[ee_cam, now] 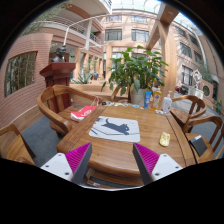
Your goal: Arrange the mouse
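The mouse, a small yellow shape, lies on the right part of the round wooden worktop, right of centre in the frame. It sits ahead of the tongs and off to their right, just beyond the tip of the right finger, not between the two fingers. Nothing touches it.

The tongs stand wide at the bottom of the frame, holding nothing; their pink pads face each other across a bare stretch of wood.

Left of the mouse, at the middle of the worktop and straight ahead of the gap between the fingers, lies a pale mat with a dark figure printed on it. The mouse is apart from the mat, on bare wood. A red item lies at the worktop's upper left edge. At the far side stands a leafy plant, with a bottle just to its right.

Wooden chairs ring the worktop, left and right. Beyond them, in the upper half of the frame, rise brick buildings with windows.
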Action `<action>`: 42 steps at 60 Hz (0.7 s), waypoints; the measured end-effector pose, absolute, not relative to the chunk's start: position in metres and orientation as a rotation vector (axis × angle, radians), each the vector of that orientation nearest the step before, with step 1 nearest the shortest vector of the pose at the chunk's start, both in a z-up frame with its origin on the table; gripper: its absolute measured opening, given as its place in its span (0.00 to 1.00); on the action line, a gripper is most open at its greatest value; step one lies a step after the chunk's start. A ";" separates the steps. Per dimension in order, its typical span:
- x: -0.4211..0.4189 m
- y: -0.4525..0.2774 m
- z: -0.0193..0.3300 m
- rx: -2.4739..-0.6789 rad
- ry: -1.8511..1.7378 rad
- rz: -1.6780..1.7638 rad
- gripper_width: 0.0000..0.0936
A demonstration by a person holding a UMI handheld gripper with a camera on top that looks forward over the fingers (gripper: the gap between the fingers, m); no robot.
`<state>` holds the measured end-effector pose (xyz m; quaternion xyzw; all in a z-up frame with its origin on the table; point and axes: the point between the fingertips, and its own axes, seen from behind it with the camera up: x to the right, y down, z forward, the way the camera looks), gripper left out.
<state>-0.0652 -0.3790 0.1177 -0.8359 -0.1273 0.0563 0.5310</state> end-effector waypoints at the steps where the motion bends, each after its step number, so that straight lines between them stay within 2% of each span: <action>1: -0.065 -0.379 0.117 -1.997 -0.304 0.136 0.91; 10: -0.054 -0.382 0.106 -2.021 -0.295 0.123 0.91; 26: 0.031 -0.390 0.056 -2.106 -0.182 0.020 0.91; 42: 0.135 -0.325 0.024 -2.159 0.002 -0.135 0.91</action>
